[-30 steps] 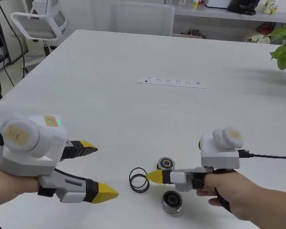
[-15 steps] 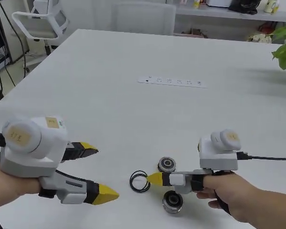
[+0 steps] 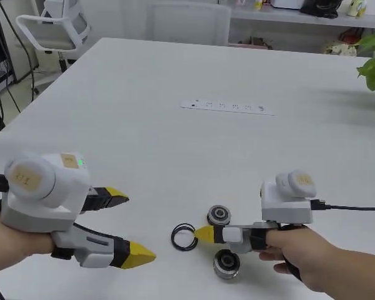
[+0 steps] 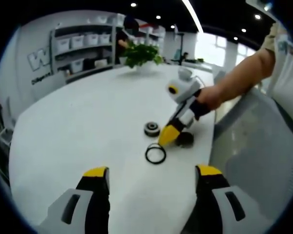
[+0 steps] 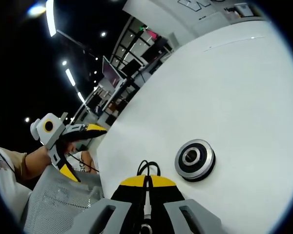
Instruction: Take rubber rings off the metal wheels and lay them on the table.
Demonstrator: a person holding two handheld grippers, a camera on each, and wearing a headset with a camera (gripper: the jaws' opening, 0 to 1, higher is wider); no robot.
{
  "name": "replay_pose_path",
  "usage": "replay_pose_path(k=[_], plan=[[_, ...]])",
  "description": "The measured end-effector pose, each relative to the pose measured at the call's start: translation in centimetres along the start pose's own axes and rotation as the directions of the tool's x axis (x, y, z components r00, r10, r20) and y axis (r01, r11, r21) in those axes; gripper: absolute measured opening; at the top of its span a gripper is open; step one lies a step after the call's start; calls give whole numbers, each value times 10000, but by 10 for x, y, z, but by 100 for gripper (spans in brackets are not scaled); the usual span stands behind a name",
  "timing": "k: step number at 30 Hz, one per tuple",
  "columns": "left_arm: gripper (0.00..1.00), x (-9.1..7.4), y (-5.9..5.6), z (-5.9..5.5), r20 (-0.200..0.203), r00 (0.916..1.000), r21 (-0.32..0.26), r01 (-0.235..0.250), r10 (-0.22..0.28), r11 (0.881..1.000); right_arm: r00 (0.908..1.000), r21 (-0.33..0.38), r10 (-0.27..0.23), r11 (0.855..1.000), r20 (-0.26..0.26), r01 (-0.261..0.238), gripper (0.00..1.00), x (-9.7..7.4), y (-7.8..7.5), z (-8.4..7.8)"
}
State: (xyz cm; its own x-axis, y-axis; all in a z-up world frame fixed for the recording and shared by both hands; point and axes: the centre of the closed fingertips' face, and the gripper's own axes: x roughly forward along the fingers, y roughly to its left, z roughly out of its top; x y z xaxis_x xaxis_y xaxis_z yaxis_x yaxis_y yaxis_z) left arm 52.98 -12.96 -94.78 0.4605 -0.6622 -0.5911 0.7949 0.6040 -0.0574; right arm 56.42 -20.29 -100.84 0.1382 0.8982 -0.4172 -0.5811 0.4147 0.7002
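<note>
Two black rubber rings (image 3: 183, 237) lie overlapped on the white table (image 3: 194, 150), also seen as rubber rings (image 4: 155, 154) in the left gripper view. My right gripper (image 3: 204, 234) is shut, its yellow tip at the rings' right edge. From the right gripper (image 5: 147, 181) the ring loops (image 5: 147, 168) come straight out of the closed tip. One metal wheel (image 3: 219, 215) (image 5: 195, 159) sits just beyond that gripper, and a second wheel (image 3: 226, 263) lies on its near side. My left gripper (image 3: 128, 225) (image 4: 149, 171) stands open well to the left of the rings, holding nothing.
A white power strip (image 3: 228, 107) lies at mid table. An office chair (image 3: 53, 25) stands beyond the far left corner, and a potted plant (image 3: 374, 59) sits at the right edge. A cable (image 3: 353, 208) trails from the right gripper.
</note>
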Motion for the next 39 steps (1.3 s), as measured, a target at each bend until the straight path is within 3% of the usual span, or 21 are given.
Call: replay_pose_path(k=[18,31,39], plan=[[72,0,0,-2,-122,9999,7,22,-22,10000,9999,-129,0,9999,156,2,4,-5,1,4],[70,2,2,8,-112,9999,111,70,-69,9999,9954,-602,329,9978,902,-275,5,-20,16,31],[69,8,9,19,-22,10000,237,8,-7,9997,9891,-1050,158,9945,1461,-4,8,-39,10,51]])
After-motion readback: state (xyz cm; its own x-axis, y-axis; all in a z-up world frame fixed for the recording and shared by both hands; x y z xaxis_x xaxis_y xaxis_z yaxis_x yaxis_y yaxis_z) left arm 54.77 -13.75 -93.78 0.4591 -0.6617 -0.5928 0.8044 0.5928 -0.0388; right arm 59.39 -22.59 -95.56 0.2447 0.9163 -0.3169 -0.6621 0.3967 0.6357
